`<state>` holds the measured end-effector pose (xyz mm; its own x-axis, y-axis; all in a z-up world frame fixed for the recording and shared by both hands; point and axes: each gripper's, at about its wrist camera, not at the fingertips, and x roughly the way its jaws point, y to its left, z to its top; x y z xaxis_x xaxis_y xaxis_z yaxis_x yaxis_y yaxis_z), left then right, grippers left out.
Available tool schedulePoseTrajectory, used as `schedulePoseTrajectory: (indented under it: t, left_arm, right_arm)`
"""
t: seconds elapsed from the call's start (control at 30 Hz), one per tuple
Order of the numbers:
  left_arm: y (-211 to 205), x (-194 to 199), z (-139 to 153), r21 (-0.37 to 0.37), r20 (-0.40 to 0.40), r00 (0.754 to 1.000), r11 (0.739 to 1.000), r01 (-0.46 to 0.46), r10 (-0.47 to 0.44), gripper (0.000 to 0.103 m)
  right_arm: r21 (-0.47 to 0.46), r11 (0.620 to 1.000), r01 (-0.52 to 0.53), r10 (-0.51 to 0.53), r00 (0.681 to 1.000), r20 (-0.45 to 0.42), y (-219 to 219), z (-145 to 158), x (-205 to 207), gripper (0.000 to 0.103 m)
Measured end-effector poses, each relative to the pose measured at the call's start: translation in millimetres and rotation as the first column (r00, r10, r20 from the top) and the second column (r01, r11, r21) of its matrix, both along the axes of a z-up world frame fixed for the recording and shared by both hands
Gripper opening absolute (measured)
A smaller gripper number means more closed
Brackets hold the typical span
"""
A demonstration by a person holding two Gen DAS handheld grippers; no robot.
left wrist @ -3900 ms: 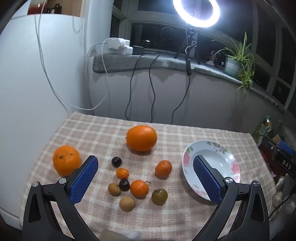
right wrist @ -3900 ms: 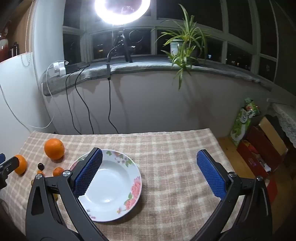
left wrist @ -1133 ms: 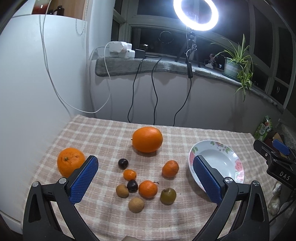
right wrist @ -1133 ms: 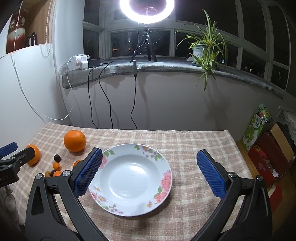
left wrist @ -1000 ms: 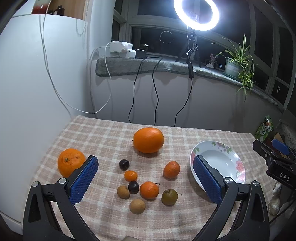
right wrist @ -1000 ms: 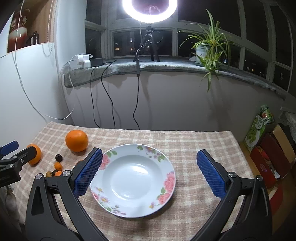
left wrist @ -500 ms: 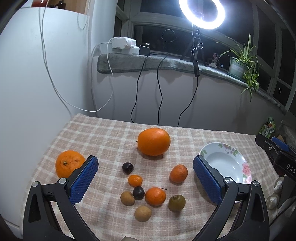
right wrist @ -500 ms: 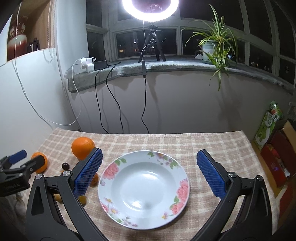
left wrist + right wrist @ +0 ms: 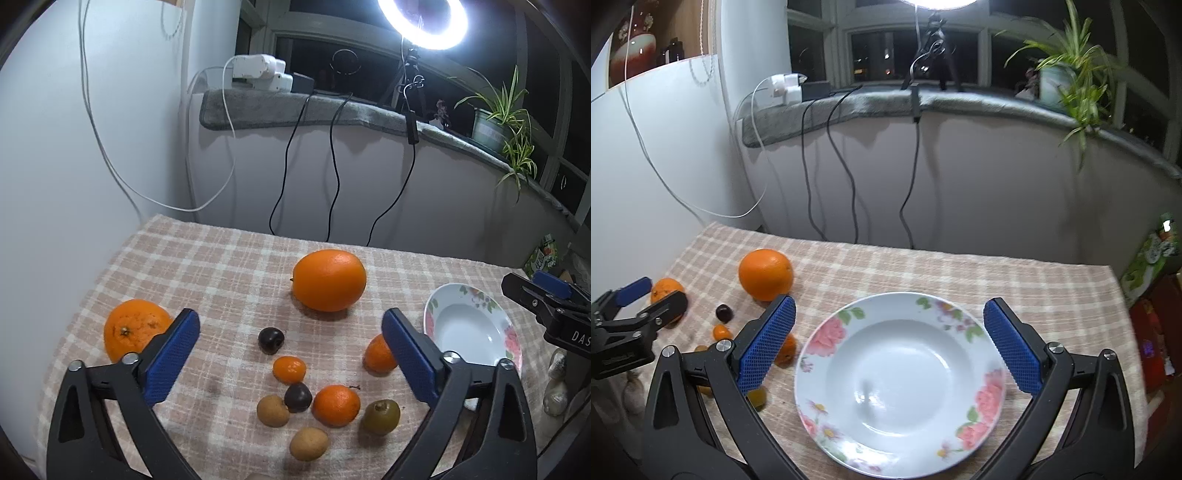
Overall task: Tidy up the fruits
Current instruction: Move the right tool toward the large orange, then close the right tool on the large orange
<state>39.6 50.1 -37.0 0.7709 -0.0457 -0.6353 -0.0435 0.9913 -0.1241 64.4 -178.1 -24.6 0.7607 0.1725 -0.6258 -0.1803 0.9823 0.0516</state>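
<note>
Reading "DAS" on your right gripper (image 9: 888,334), spread wide, holding nothing above the floral plate (image 9: 905,384). Your left gripper (image 9: 291,345) gapes wide too, holding nothing over small fruits (image 9: 290,369).

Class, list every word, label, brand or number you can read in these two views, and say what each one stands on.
"DAS": white letters on the black body of the right gripper, cut off at the left view's edge.
Green packet beside the table: printed, but too small and blurred to read.
Left gripper body in the right view: faint lettering, unreadable.
</note>
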Motion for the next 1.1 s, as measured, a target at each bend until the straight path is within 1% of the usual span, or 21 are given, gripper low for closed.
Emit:
schedulePoseTrajectory:
  t: [0.1, 0.23, 0.27, 0.3, 0.33, 0.37, 0.5, 0.63, 0.8, 0.97, 1.1]
  left_arm:
    - [7.0, 6.7, -7.1, -0.038, -0.027, 1.0, 0.999, 0.014, -0.015, 0.088]
    - [17.9, 15.5, -15.0, -0.102, -0.06, 0.998, 0.995, 0.019, -0.026, 0.085]
    - [21.5, 18.2, -17.6, -0.122, -0.072, 0.997, 0.992, 0.021, -0.03, 0.082]
    - [23.9, 19.9, -19.2, -0.135, -0.078, 0.996, 0.991, 0.02, -0.031, 0.079]
    - [26.7, 22.1, -21.1, -0.154, -0.087, 0.996, 0.988, 0.019, -0.033, 0.079]
    - [30.2, 25.0, -23.5, -0.178, -0.098, 0.995, 0.984, 0.019, -0.037, 0.078]
    - [36.8, 31.9, -27.9, -0.237, -0.119, 0.991, 0.971, 0.026, -0.056, 0.078]
    - [35.9, 39.6, -30.9, -0.264, -0.134, 0.987, 0.963, 0.052, -0.09, 0.078]
    - [30.5, 54.0, -38.9, -0.306, -0.162, 0.977, 0.948, 0.084, -0.139, 0.078]
    - [25.8, 65.4, -44.5, -0.328, -0.174, 0.972, 0.94, 0.097, -0.161, 0.078]
    - [25.8, 74.7, -47.4, -0.343, -0.179, 0.967, 0.933, 0.109, -0.179, 0.078]
  right_arm:
    - [0.021, 0.999, -0.033, 0.033, 0.999, -0.021, 3.8, -3.7, 8.0, 0.103]
    - [0.039, 0.996, -0.076, 0.078, 0.996, -0.05, 11.0, -8.0, 17.3, 0.103]
    - [0.045, 0.995, -0.091, 0.093, 0.994, -0.057, 14.0, -9.0, 19.9, 0.103]
    - [0.048, 0.994, -0.103, 0.106, 0.992, -0.064, 16.5, -9.8, 21.6, 0.1]
    - [0.048, 0.992, -0.113, 0.116, 0.991, -0.072, 18.9, -10.5, 23.7, 0.097]
    - [0.051, 0.991, -0.125, 0.129, 0.988, -0.081, 21.9, -11.4, 26.0, 0.097]
    - [0.069, 0.983, -0.173, 0.18, 0.977, -0.114, 35.0, -15.0, 36.1, 0.095]
    - [0.098, 0.972, -0.212, 0.225, 0.961, -0.161, 46.7, -20.6, 51.0, 0.094]
    - [0.114, 0.965, -0.238, 0.258, 0.943, -0.211, 62.6, -28.5, 70.0, 0.094]
    - [0.159, 0.955, -0.252, 0.288, 0.918, -0.273, 76.2, -40.4, 88.6, 0.094]
    - [0.198, 0.949, -0.243, 0.297, 0.902, -0.313, 81.1, -48.8, 101.5, 0.094]
